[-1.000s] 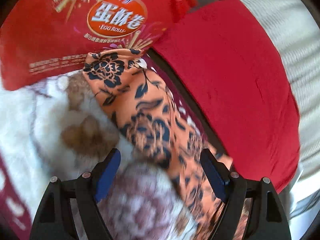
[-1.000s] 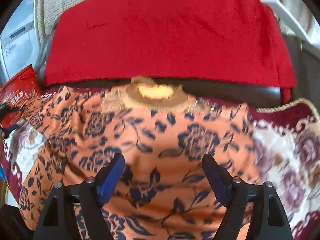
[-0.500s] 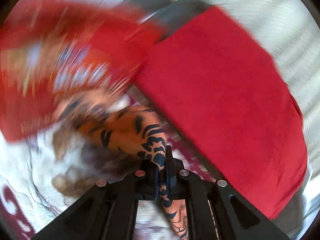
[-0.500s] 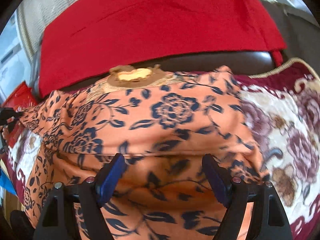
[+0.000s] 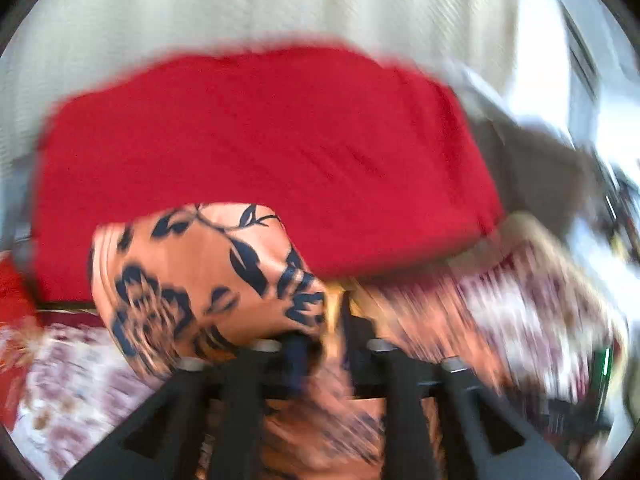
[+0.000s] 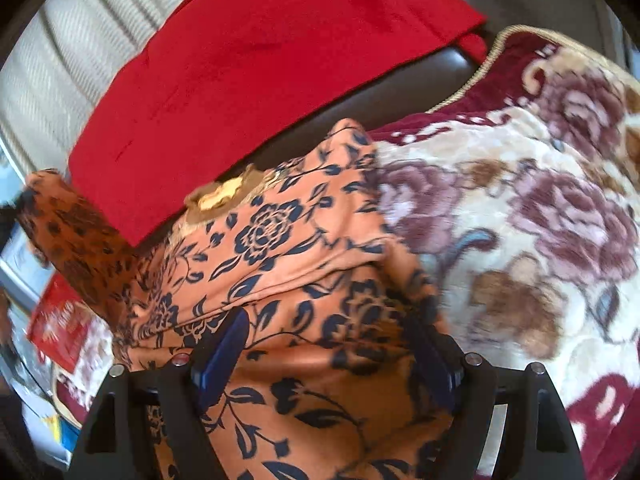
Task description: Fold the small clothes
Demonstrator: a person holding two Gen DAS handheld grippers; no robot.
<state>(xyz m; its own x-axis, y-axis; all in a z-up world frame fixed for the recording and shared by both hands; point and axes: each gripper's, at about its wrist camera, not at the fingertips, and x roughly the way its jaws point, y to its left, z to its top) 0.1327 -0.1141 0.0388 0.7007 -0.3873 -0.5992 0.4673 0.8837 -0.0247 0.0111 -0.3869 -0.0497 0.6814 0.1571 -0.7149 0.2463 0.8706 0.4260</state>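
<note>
Left wrist view, badly blurred: our left gripper (image 5: 320, 344) has its jaws opening, a bunched sleeve of the orange floral top (image 5: 208, 276) rising from between them toward ten o'clock; we cannot tell whether the pads touch it. Behind, at twelve o'clock, a red cloth (image 5: 260, 148) drapes the sofa back. On the right wrist view, our right gripper (image 6: 328, 356) stands wide open over the top (image 6: 304, 280), gripping nothing. The garment lies on a flowered blanket (image 6: 540, 220), its collar at eleven o'clock, and a red snack bag (image 6: 60, 324) sits at nine o'clock.
</note>
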